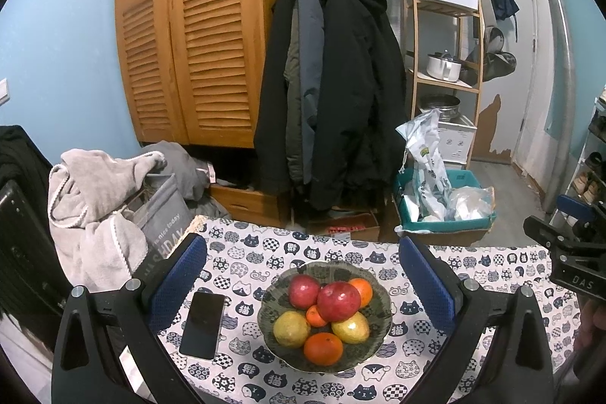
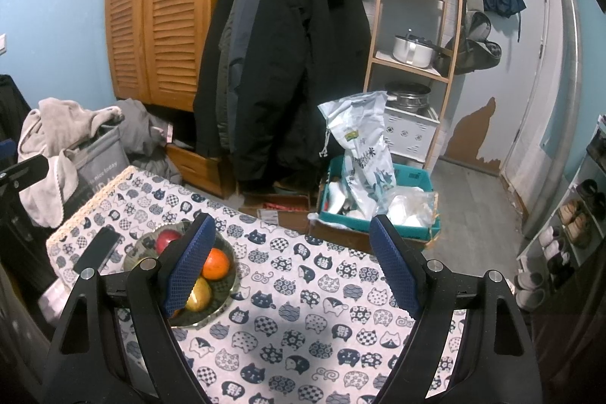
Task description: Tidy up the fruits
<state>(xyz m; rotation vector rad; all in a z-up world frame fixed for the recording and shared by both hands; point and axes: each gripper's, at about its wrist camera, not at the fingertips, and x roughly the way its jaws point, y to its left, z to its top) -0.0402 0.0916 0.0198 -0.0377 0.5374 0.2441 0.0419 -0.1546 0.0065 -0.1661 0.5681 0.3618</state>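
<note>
A patterned green bowl [image 1: 270,298] sits on the cat-print tablecloth [image 1: 492,290]. It holds two red apples [image 1: 338,301], two yellow pears [image 1: 291,328] and three oranges [image 1: 323,348]. My left gripper [image 1: 303,275] is open and empty, above and in front of the bowl. In the right wrist view the bowl [image 2: 142,248] is at the left, partly hidden behind my left fingertip [image 2: 189,264]; an orange [image 2: 216,264], a pear [image 2: 199,294] and an apple [image 2: 167,239] show. My right gripper [image 2: 291,267] is open and empty over bare cloth to the right of the bowl.
A black phone [image 1: 202,324] lies left of the bowl. The right gripper's body [image 1: 568,252] shows at the right edge. Beyond the table's far edge stand a laundry basket with clothes [image 1: 113,207], hanging coats [image 1: 333,82], a teal crate [image 1: 443,211] and shelves.
</note>
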